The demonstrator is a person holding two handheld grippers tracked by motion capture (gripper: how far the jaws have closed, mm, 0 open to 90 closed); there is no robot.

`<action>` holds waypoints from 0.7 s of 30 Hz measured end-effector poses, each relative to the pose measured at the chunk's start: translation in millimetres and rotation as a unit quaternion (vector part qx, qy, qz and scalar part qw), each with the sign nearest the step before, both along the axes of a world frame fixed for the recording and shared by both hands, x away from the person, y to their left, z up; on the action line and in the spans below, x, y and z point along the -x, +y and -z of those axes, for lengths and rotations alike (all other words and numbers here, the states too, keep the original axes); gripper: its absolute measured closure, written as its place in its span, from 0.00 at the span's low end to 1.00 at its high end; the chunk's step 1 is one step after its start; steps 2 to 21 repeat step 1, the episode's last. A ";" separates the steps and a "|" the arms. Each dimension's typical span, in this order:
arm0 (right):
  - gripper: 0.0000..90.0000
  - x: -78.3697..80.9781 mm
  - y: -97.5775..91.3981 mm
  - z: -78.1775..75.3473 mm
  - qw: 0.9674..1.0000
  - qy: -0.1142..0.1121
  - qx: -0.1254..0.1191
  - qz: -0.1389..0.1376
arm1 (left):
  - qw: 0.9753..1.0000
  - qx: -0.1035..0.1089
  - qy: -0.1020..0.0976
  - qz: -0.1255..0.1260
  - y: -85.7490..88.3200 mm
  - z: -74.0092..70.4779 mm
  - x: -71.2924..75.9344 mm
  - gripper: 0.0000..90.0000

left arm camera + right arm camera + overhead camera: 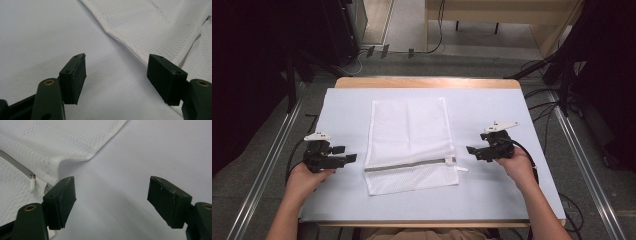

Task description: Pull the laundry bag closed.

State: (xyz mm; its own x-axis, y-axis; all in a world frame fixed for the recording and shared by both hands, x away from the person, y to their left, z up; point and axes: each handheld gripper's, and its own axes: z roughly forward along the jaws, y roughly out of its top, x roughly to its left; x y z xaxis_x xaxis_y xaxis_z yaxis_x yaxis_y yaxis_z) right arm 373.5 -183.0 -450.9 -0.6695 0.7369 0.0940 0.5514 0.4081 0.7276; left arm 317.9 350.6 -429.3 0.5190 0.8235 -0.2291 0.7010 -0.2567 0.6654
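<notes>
The mesh laundry bag (409, 145) lies flat mid-table, zipper (410, 164) near the front. Left gripper (346, 156) and right gripper (474, 151) sit beside it, jaws wide, empty. Risk: thin mesh slips or bunches if pinched carelessly.

Lab space, metal floor rails (267, 165), trailing cables (539, 107), dark equipment racks (257, 50)

Both forearms enter from six o'clock, angling outward to the hands. The left tongs (346, 154) sit at about eight o'clock, jaws wide apart and pointing toward three o'clock. The right tongs (473, 151) sit at about four o'clock, jaws spread and empty, pointing toward nine o'clock.
</notes>
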 end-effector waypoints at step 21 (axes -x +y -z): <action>0.26 -0.2 -0.2 0.2 1.000 0.000 0.001 0.000 | 1.000 0.001 0.000 -0.003 0.1 0.4 -0.1 0.35</action>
